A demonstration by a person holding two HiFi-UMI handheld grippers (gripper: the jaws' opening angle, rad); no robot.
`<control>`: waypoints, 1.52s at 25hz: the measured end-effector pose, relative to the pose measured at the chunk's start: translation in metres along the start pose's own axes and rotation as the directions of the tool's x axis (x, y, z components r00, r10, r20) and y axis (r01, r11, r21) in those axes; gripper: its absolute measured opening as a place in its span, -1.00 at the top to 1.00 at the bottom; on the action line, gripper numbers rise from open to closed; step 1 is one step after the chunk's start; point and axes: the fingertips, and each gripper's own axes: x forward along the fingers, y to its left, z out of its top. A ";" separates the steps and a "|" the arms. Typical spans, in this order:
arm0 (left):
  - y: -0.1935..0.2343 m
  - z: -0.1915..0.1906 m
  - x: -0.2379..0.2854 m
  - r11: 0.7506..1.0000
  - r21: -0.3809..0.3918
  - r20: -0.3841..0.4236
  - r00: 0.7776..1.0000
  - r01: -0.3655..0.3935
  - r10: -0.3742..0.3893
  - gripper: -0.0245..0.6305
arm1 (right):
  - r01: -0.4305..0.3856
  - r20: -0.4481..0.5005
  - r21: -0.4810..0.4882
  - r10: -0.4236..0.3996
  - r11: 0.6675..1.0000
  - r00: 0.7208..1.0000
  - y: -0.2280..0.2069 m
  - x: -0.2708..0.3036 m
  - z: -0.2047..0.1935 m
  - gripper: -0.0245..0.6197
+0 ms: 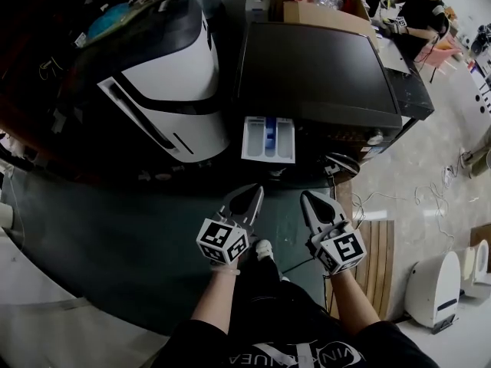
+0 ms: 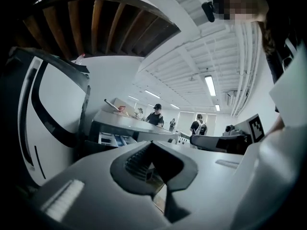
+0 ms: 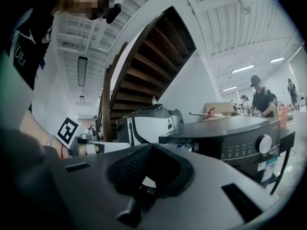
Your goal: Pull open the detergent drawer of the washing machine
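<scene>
The dark washing machine (image 1: 314,71) stands ahead of me, with its white and blue detergent drawer (image 1: 268,139) pulled out of the front at the left. Both grippers hang in the air short of the drawer and touch nothing. My left gripper (image 1: 252,192) is shut and empty, below the drawer. My right gripper (image 1: 308,198) is beside it, also shut and empty. In the left gripper view the closed jaws (image 2: 152,143) point toward the drawer (image 2: 112,139). The right gripper view shows the closed jaws (image 3: 151,146) and the machine's control panel with its knob (image 3: 263,143).
A white and black appliance (image 1: 169,83) stands left of the washing machine. A cardboard box (image 1: 322,10) sits behind it, and a person (image 1: 418,10) is at the back right. Cables (image 1: 414,198), a slatted wooden board (image 1: 380,259) and a white device (image 1: 433,286) lie on the floor at right.
</scene>
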 end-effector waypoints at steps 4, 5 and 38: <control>-0.005 0.012 -0.007 0.999 0.042 0.006 1.000 -0.030 0.030 0.90 | 0.002 0.010 -0.007 -0.002 1.000 1.000 0.000 -0.007 0.008 0.89; -0.006 0.016 -0.008 0.998 0.054 0.009 0.999 -0.038 0.038 0.90 | 0.001 0.013 -0.012 -0.001 1.000 1.000 0.001 -0.008 0.011 0.89; -0.004 0.107 -0.057 0.948 0.199 0.172 0.961 -0.250 0.217 0.90 | 0.001 0.098 -0.091 0.008 0.996 0.995 0.003 -0.030 0.085 0.89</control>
